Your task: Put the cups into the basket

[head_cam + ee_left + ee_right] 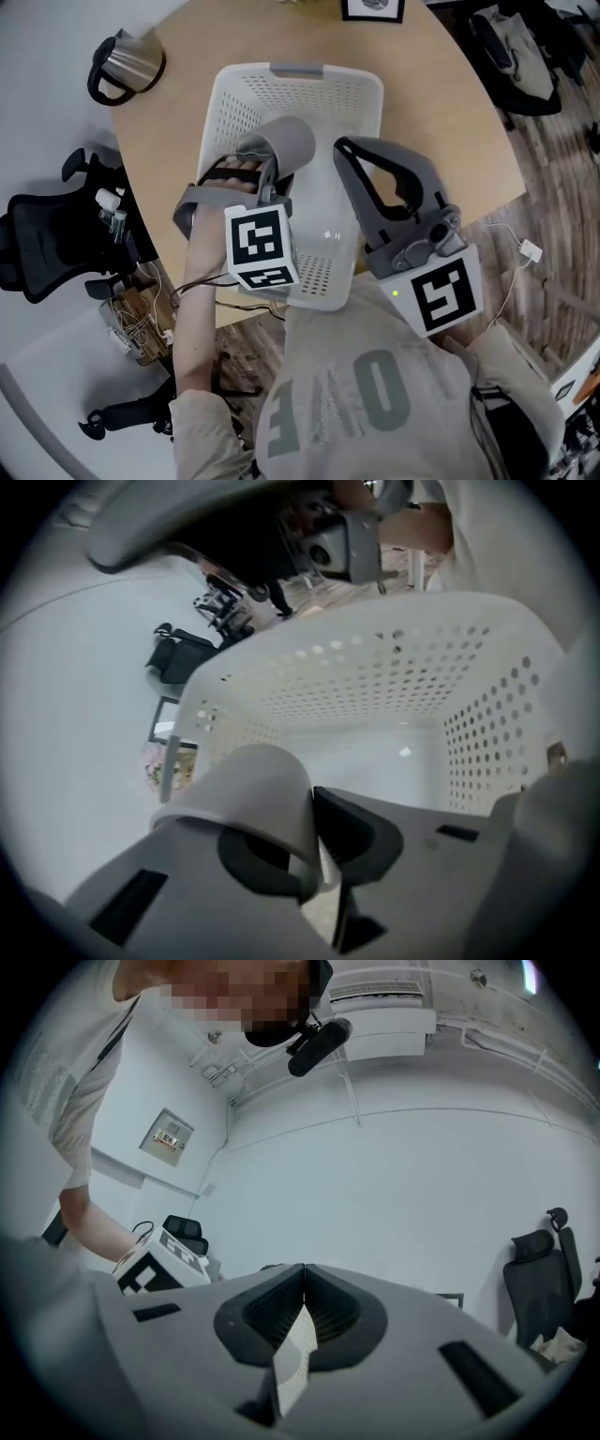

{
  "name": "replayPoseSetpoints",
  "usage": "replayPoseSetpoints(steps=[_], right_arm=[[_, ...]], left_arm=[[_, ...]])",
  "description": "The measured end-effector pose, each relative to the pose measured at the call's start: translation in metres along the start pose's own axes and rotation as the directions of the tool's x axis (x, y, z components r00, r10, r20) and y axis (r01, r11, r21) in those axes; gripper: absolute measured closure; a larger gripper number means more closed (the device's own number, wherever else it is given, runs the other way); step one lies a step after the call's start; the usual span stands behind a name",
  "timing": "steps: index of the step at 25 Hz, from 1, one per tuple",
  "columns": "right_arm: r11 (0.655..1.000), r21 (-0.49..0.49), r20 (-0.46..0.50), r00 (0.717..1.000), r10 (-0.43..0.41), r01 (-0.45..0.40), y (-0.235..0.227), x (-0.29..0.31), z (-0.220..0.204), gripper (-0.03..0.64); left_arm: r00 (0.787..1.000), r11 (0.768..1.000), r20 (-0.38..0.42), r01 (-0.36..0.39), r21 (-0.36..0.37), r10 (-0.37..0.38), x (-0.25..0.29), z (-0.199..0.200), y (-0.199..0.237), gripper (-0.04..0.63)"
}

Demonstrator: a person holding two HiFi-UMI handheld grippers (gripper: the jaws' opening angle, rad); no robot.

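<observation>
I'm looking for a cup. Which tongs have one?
The left tongs, pinching a grey cup over the white basket. The right tongs are shut and empty.

Right hand-held gripper (303, 1269) jaws together (tips touching); white wall (422, 1176), office chair (534, 1269) beyond.

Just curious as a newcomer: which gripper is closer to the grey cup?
Left. The left gripper grips the cup by its wall; the right gripper sits apart to its right, shut.
</observation>
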State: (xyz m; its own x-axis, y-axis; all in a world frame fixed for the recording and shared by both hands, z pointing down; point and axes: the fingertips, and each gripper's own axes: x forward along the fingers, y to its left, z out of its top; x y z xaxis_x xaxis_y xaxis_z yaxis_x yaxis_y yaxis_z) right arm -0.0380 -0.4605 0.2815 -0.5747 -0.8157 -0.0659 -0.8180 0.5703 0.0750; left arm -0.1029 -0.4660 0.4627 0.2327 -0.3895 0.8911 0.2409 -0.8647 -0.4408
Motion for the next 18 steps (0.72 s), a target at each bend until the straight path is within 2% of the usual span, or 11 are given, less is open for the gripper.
replayPoseSetpoints(steps=[2, 4, 9, 14, 16, 18], right_arm=[[1.0, 0.006, -0.004, 1.0, -0.004, 0.004, -0.003, -0.001, -0.002, 0.618], [1.0, 0.01, -0.009, 1.0, -0.007, 0.007, -0.005, -0.002, -0.004, 0.618], [1.0, 0.014, -0.015, 1.0, -0.012, 0.012, -0.013, -0.003, -0.007, 0.618], [1.0, 0.019, -0.012, 1.0, -0.009, 0.009, -0.017, -0.005, -0.007, 0.618], [1.0, 0.022, -0.006, 1.0, -0.009, 0.009, -0.017, -0.006, -0.007, 0.618], [1.0, 0.024, 0.0, 1.0, -0.009, 0.009, -0.017, -0.008, -0.005, 0.618]], left_arm=[[0.995, 0.994, -0.037, 0.09, 0.056, -0.088, 0.02, -0.003, -0.021, 0.54], [0.983, 0.979, -0.081, 0.174, 0.107, -0.166, 0.037, -0.008, -0.04, 0.54], [0.94, 0.931, -0.182, 0.321, 0.177, -0.289, 0.065, -0.02, -0.073, 0.54], [0.898, 0.883, -0.289, 0.404, 0.238, -0.333, 0.077, -0.039, -0.096, 0.54], [0.89, 0.871, -0.318, 0.415, 0.262, -0.328, 0.082, -0.044, -0.103, 0.54], [0.888, 0.87, -0.341, 0.408, 0.277, -0.308, 0.086, -0.047, -0.106, 0.538]])
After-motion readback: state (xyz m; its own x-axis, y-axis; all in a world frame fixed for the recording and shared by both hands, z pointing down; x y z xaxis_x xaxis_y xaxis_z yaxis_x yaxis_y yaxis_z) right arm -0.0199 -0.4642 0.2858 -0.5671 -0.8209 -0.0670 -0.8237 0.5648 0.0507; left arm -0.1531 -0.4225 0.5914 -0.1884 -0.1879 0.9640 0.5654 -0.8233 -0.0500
